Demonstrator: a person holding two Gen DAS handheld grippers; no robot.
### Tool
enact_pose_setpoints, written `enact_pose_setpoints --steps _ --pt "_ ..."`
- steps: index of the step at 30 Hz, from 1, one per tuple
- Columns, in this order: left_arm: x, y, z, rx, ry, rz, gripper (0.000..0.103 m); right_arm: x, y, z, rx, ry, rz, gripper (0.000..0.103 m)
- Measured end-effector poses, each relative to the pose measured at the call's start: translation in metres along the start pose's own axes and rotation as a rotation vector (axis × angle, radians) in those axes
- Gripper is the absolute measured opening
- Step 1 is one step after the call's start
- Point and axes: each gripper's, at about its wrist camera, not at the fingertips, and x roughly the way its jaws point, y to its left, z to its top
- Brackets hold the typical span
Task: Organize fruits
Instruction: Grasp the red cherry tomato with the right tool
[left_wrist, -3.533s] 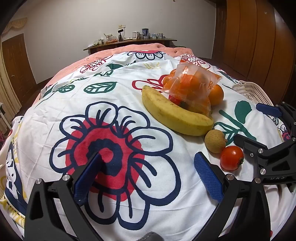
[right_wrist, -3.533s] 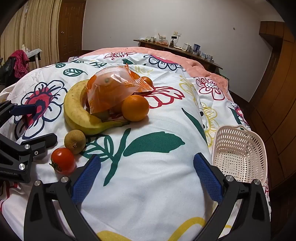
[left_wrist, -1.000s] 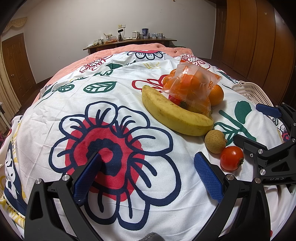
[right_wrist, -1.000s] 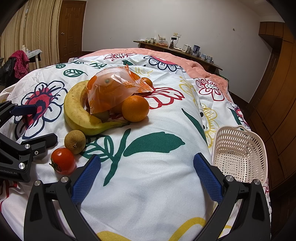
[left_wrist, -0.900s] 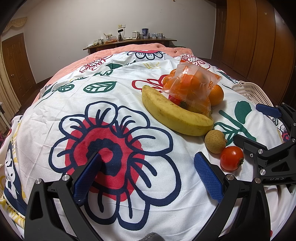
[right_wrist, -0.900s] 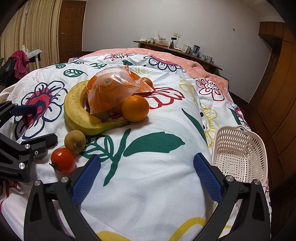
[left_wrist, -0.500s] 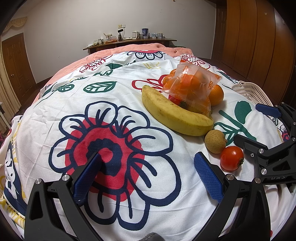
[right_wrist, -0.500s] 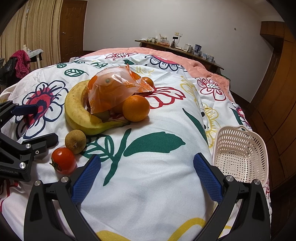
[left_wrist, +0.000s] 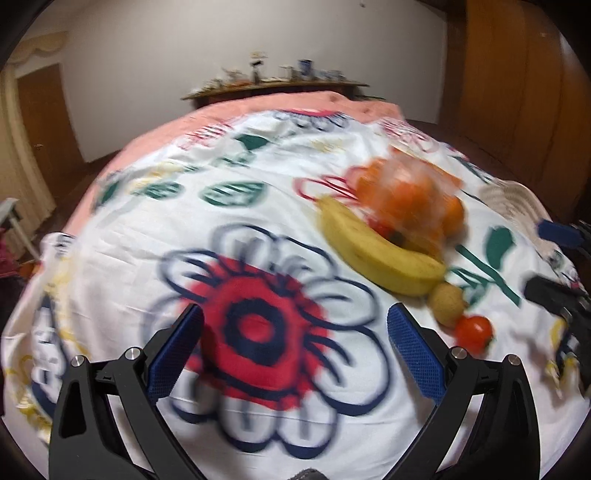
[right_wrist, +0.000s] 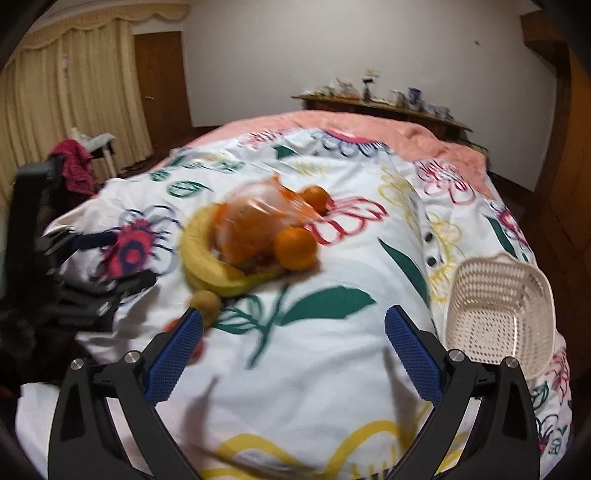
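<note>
Both cameras were static up to half a second ago; now both views are motion-blurred and reframed, so both claws have just started moving. Read: idle phase over, first reach likely beginning. No fruit has shifted.

Left to right:

- Left claw (left_wrist: 295, 347): jaws spread wide, nothing between them, hovering over the red flower print on the bed (left_wrist: 147, 236). Its view has pulled back and up a little; fruit now sits smaller and further right of the claw.
- Banana (left_wrist: 376, 251) lies on the bedspread, curving around the orange bag (left_wrist: 402, 195), which holds several oranges; count unclear through blur. One loose orange (right_wrist: 295, 248) touches the pile on its basket side.
- Small brown fruit (left_wrist: 447, 303) just beside the banana tip, tomato (left_wrist: 474, 331) just beside that. In the right wrist view the tomato is mostly hidden behind the claw's left finger.
- Right claw (right_wrist: 293, 345): jaws also spread wide, empty, above bare bedspread between the fruit pile and the basket. View has risen noticeably and swung, so more of the room shows.
- Basket (right_wrist: 498, 306): white perforated plastic, at the right edge of the bed, well apart from all fruit. Nothing in it.

Task status, as a judgement: nothing sorted yet, all fruit on the bed, basket is the obvious destination. Small brown fruit and tomato are nearest both claws. The bag looks slippery and loose, so a pinch there may grab film only.
</note>
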Motion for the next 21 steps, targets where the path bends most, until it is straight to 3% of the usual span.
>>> enact_pose_setpoints --steps 4,9,14,21 --pt "-0.011 0.018 0.01 -0.04 -0.038 0.046 0.101 -0.008 0.028 0.0 -0.084 -0.012 0.076 0.089" --pt "-0.013 0.033 0.015 -0.073 -0.039 0.085 0.101 0.004 0.05 -0.008 -0.145 0.059 0.164 0.049" --pt "-0.011 0.04 0.014 -0.081 -0.032 0.085 0.101 0.016 0.042 -0.01 -0.085 0.116 0.222 0.037" --pt "-0.011 0.033 0.017 -0.068 -0.032 0.064 0.101 0.031 0.043 -0.015 -0.08 0.177 0.267 0.028"
